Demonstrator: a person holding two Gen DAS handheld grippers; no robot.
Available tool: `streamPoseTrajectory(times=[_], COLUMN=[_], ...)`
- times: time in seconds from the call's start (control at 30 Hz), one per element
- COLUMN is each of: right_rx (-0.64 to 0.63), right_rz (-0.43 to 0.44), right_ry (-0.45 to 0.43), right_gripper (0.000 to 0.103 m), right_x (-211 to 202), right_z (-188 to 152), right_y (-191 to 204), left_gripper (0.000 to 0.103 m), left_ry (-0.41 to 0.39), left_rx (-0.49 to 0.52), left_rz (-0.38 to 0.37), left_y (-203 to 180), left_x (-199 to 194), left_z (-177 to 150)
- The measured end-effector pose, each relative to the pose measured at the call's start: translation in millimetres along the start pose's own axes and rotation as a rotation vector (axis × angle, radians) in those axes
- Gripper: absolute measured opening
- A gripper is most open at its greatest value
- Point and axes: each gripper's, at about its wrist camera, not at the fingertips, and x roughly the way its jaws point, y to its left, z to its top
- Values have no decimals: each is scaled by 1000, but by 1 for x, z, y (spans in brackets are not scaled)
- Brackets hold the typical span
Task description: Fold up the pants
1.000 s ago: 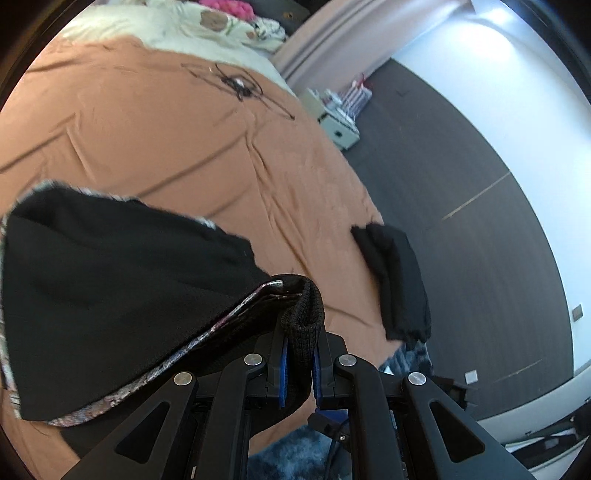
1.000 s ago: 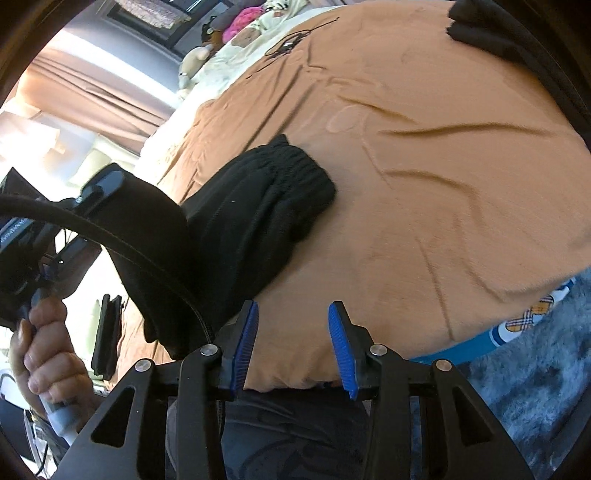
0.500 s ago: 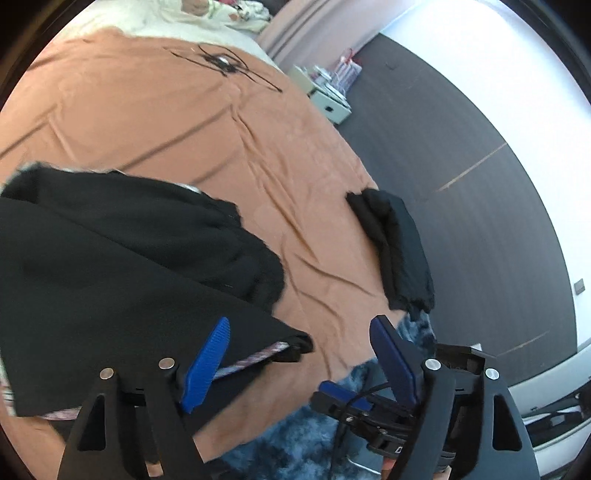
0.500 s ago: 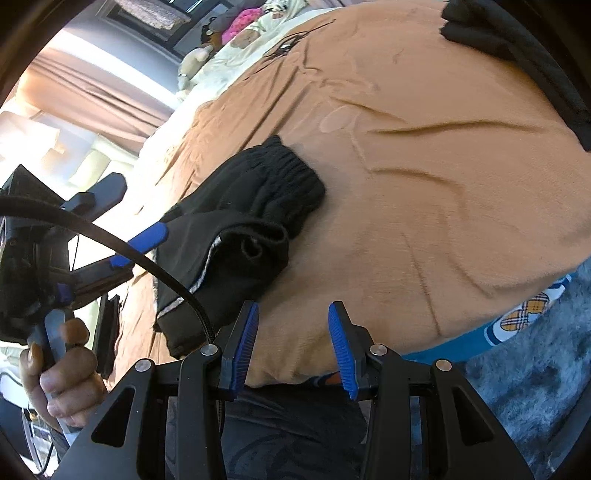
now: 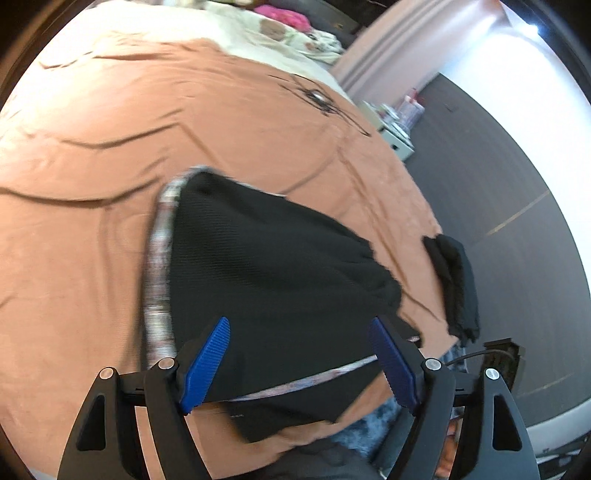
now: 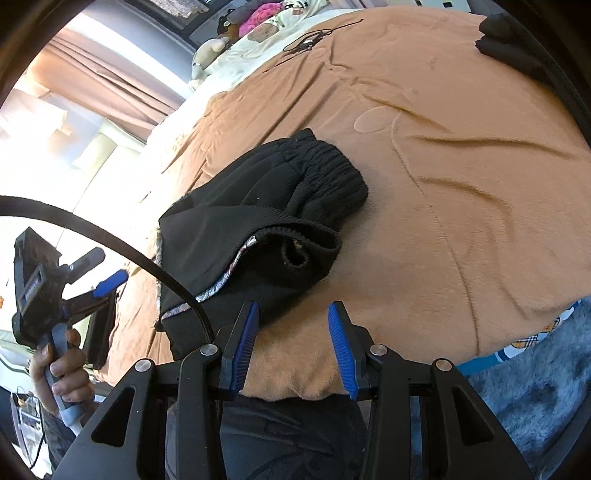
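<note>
The black pants (image 5: pixel 273 266) lie folded in a bundle on the orange bedspread (image 5: pixel 92 229), with a patterned trim along the edges. In the right wrist view the pants (image 6: pixel 266 236) show the gathered waistband at the far end. My left gripper (image 5: pixel 301 363) is open and empty, just above the near edge of the pants. It also shows in the right wrist view (image 6: pixel 103 273), held off to the left of the bundle. My right gripper (image 6: pixel 291 347) is open and empty, at the near right corner of the bundle.
A second folded black garment (image 5: pixel 454 284) lies at the bed's right edge, also seen in the right wrist view (image 6: pixel 517 40). A black cable (image 5: pixel 321 101) lies far up the bed near pillows and soft toys (image 6: pixel 258 26). A blue shaggy rug (image 6: pixel 535 387) lies below the bed edge.
My left gripper opened and let go of the pants, which dropped folded onto the bundle. It then drew back over the near edge. The right gripper stayed open and barely moved.
</note>
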Motion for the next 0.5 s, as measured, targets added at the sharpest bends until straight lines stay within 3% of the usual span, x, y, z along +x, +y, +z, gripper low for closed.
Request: streamPoseTrajectory(times=[0.27, 0.5], right_rx=[-13, -8], right_rz=[-31, -57], right_ry=[-4, -7], right_gripper=[38, 38], right_x=[6, 9], right_z=[0, 2], right_y=[12, 15], left_gripper=[80, 80], left_ry=[44, 114], left_rx=[-69, -84], left_rz=[43, 49], left_y=[62, 94], left_x=[0, 13], left_z=[-9, -21])
